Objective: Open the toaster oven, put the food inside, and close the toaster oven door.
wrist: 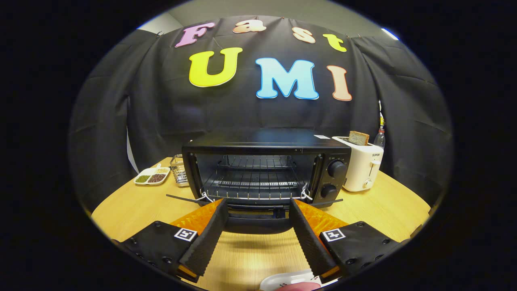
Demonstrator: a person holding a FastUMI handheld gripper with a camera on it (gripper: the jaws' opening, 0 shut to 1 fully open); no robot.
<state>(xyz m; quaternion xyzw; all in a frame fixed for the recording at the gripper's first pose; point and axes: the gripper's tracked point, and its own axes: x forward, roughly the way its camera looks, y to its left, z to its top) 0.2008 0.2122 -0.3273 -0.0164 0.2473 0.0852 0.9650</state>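
Note:
The black toaster oven [262, 169] stands on the round wooden table [129, 206] just ahead of my fingers. Its door [258, 222] is swung down flat toward me, and the wire rack [252, 182] inside is bare. My gripper [257, 204] is open, its tips level with the door's front edge, one on each side, with nothing between them. Close under the gripper, behind the fingertips, I see the rim of a white plate [276, 281] with a pinkish piece of food [298, 286] on it, mostly cut off.
A white toaster [361, 165] with a slice of bread [358, 138] stands right of the oven, a bottle [379, 137] behind it. Left of the oven are a wire basket [178, 169] and a divided white dish [152, 176] of beans. Black cloth closes the back.

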